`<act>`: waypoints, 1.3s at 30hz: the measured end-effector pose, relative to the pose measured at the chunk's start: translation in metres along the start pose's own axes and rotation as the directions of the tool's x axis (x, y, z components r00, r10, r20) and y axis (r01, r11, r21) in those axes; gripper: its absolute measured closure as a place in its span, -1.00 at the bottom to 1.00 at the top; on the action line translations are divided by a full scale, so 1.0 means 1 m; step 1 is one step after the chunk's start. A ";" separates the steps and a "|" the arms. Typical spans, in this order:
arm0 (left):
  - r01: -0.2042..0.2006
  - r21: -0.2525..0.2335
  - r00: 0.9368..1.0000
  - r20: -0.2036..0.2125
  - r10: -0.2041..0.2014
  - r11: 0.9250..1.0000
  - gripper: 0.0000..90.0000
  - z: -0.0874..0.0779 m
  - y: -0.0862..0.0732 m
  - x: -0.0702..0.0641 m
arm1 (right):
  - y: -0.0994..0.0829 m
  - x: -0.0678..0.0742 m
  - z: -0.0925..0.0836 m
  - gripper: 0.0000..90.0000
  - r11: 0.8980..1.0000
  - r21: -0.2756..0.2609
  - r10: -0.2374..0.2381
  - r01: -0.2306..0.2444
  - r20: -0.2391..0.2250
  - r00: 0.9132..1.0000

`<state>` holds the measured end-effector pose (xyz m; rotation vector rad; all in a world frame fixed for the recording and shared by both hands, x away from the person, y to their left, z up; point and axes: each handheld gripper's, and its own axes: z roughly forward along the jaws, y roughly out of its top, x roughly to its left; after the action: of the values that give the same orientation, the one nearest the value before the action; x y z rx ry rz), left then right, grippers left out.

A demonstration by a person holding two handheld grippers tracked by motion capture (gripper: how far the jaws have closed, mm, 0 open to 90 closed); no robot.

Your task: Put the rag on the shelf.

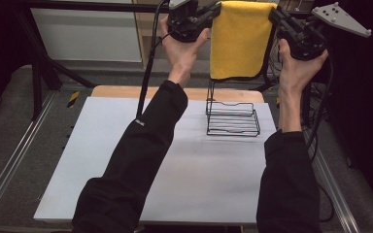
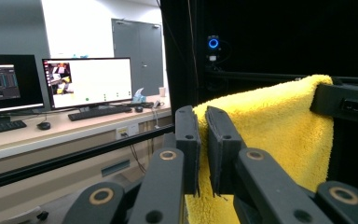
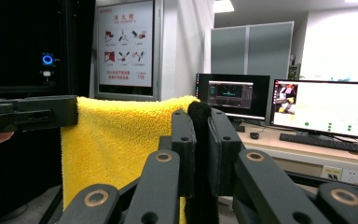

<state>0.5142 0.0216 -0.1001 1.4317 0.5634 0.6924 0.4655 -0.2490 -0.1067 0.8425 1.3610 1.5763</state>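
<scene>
High view: one towel (image 1: 239,41) was held taut above the table's far edge, over one rack (image 1: 232,119), clamped by left gripper (image 1: 212,14) and right gripper (image 1: 275,15). Lowering evenly onto the rack's bar was advised.

Left gripper view: jaws pinched a towel corner.

Right gripper view: jaws pinched the other corner.

both grippers (image 1: 213,14) (image 1: 277,17) raised, jaws clamped
</scene>
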 end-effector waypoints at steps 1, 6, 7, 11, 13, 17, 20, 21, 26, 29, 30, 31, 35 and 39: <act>0.004 0.004 1.000 -0.003 -0.004 1.000 0.86 0.002 -0.002 0.002 | -0.001 -0.001 0.003 0.85 1.000 0.002 -0.002 0.002 -0.002 1.000; 0.012 0.016 1.000 -0.008 -0.012 1.000 0.86 0.008 -0.010 0.012 | -0.010 -0.005 0.015 0.85 1.000 0.019 0.001 -0.001 -0.014 1.000; 0.010 0.016 1.000 -0.010 -0.010 1.000 0.86 0.009 -0.011 0.012 | -0.012 -0.005 0.018 0.85 1.000 0.019 -0.002 0.002 -0.015 1.000; -0.013 0.032 1.000 -0.020 0.014 0.999 0.86 0.014 -0.017 0.016 | -0.020 -0.010 0.025 0.85 1.000 0.026 0.009 -0.008 -0.023 1.000; -0.025 0.042 0.999 -0.023 0.026 0.999 0.86 0.016 -0.021 0.015 | -0.026 -0.012 0.027 0.85 0.999 0.032 0.013 -0.013 -0.022 1.000; -0.034 0.058 0.999 -0.008 0.034 0.998 0.86 0.021 -0.029 0.013 | -0.036 -0.018 0.026 0.85 0.999 0.052 0.014 -0.012 -0.020 1.000; -0.039 0.065 0.999 0.001 0.039 0.997 0.86 0.025 -0.034 0.008 | -0.042 -0.023 0.025 0.85 0.998 0.062 0.013 -0.012 -0.012 1.000; -0.039 0.063 0.999 0.002 0.039 0.997 0.86 0.026 -0.036 0.007 | -0.043 -0.025 0.024 0.85 0.998 0.065 0.018 -0.017 -0.009 1.000; -0.040 0.042 0.999 -0.003 0.040 0.998 0.86 0.028 -0.034 0.007 | -0.035 -0.029 0.026 0.85 0.998 0.059 -0.004 0.004 -0.014 1.000; -0.040 0.031 0.999 -0.009 0.040 0.999 0.86 0.027 -0.032 0.009 | -0.030 -0.030 0.031 0.85 0.999 0.051 -0.011 0.012 -0.020 1.000; -0.047 0.032 0.999 -0.011 0.047 0.998 0.86 0.027 -0.032 0.009 | -0.030 -0.030 0.032 0.85 0.999 0.050 -0.010 0.011 -0.022 1.000; -0.051 0.030 0.999 -0.015 0.051 0.998 0.86 0.027 -0.033 0.009 | -0.031 -0.031 0.034 0.85 0.998 0.054 -0.010 0.011 -0.024 1.000; -0.060 0.047 0.998 -0.015 0.061 0.997 0.86 0.028 -0.041 0.011 | -0.041 -0.034 0.039 0.85 0.998 0.065 -0.003 0.005 -0.039 0.999; -0.062 0.086 0.998 0.001 0.062 0.994 0.86 0.030 -0.056 0.010 | -0.060 -0.037 0.037 0.85 0.996 0.087 0.017 -0.013 -0.044 0.999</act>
<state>0.5483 0.0076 -0.1531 1.5344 0.5573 0.7258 0.5239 -0.2664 -0.1582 0.8763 1.4665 1.5654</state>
